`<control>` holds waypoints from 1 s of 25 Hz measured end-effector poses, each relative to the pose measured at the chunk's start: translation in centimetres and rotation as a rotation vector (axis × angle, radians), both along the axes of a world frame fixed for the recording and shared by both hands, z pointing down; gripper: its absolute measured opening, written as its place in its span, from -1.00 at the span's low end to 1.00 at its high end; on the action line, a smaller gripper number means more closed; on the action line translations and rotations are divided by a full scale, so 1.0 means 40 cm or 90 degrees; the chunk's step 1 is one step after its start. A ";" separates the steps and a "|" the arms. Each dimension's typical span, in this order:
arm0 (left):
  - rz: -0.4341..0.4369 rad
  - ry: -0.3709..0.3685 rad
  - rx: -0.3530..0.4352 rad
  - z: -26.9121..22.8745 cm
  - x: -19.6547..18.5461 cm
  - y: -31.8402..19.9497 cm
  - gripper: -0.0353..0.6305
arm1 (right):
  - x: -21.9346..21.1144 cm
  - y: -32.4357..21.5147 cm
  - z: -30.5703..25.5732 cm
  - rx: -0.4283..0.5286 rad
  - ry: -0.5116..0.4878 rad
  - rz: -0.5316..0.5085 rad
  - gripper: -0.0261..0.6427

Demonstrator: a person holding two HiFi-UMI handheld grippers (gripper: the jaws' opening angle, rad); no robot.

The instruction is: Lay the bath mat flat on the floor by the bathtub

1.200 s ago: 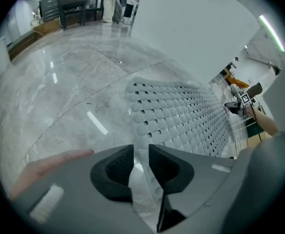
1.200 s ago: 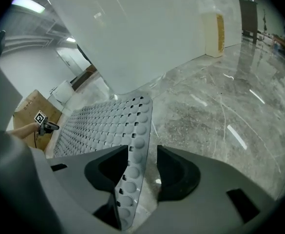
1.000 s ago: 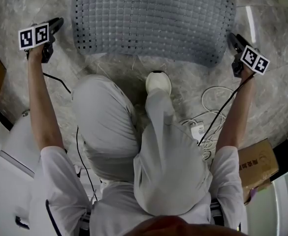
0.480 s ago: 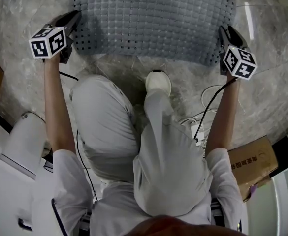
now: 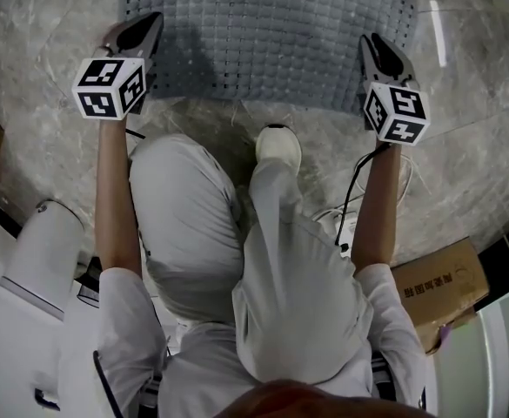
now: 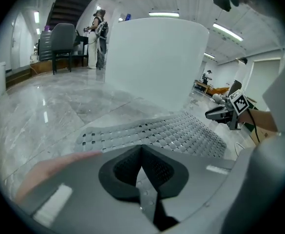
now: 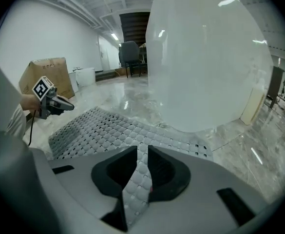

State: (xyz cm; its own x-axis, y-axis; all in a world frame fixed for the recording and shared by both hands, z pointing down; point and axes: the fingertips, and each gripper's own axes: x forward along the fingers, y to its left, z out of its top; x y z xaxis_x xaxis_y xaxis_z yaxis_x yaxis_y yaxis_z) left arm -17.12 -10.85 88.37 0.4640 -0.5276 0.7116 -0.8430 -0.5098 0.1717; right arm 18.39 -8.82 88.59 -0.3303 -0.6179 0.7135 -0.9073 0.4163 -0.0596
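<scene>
The grey studded bath mat (image 5: 263,33) lies on the marble floor, its far edge against the white bathtub (image 6: 152,57). My left gripper (image 5: 145,24) is at the mat's near left corner. In the left gripper view its jaws (image 6: 141,147) are shut, with a thin fold of the mat (image 6: 171,130) pinched between them. My right gripper (image 5: 371,43) is at the near right corner. In the right gripper view its jaws (image 7: 142,147) are closing, and a strip of the mat (image 7: 98,128) runs up through the narrow gap between the pads.
The person crouches behind the mat, one white shoe (image 5: 278,144) just short of its near edge. A white cable and adapter (image 5: 350,225) lie at the right, and a cardboard box (image 5: 441,290) farther back. A white fixture (image 5: 36,251) stands at the lower left.
Both grippers moved inward from beside the mat onto its near corners. The left jaws shut on the left corner. The right jaws narrowed around the right corner.
</scene>
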 end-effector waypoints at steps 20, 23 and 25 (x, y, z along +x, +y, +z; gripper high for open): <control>0.041 0.063 0.009 -0.261 0.178 0.088 -0.90 | -0.231 0.039 -0.298 0.064 0.009 -0.085 -0.92; 0.008 0.071 -0.007 -0.388 0.164 0.124 -0.90 | -0.238 0.080 -0.433 0.047 0.001 -0.078 -0.92; 0.009 0.062 -0.009 -0.492 0.156 0.143 -0.90 | -0.232 0.101 -0.526 0.040 -0.009 -0.063 -0.92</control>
State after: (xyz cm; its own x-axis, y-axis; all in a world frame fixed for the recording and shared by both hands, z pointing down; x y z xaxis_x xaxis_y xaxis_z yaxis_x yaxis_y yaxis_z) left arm -10.87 -5.13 68.67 0.5392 -0.5107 0.6696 -0.8143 -0.5189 0.2600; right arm 9.12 -4.78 67.53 -0.4016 -0.6248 0.6695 -0.8608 0.5070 -0.0432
